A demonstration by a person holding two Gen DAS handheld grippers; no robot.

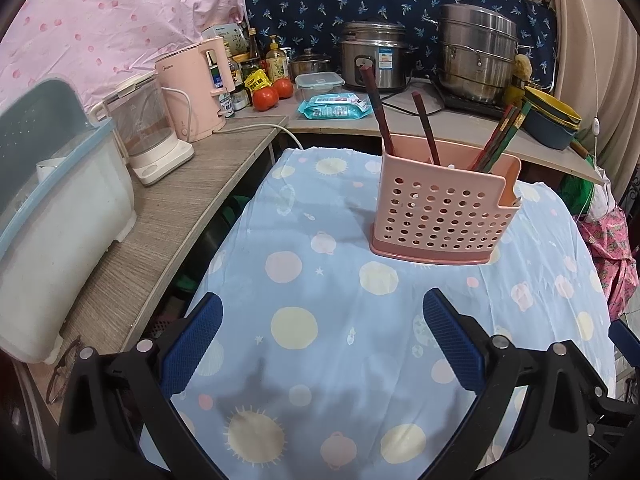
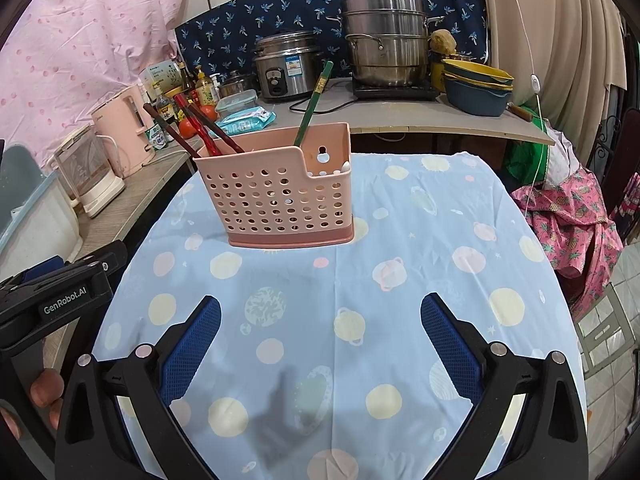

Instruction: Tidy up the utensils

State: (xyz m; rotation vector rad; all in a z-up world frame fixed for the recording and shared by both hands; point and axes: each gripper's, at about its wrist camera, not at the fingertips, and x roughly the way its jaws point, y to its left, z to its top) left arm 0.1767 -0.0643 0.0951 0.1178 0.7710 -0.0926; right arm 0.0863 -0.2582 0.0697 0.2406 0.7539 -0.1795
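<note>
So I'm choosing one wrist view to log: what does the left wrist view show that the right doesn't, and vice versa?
Only the left wrist view: eyeglasses on the counter and the whole plastic bin. Only the right wrist view: the left gripper with fingers holding it, and a keyhole slot in the pink utensil holder. Both: the holder with chopsticks on the blue tablecloth, with open, empty jaws.

both wrist views look forward and down across the table, sharing the pink utensil holder (image 1: 442, 216) (image 2: 280, 192) nearby.
</note>
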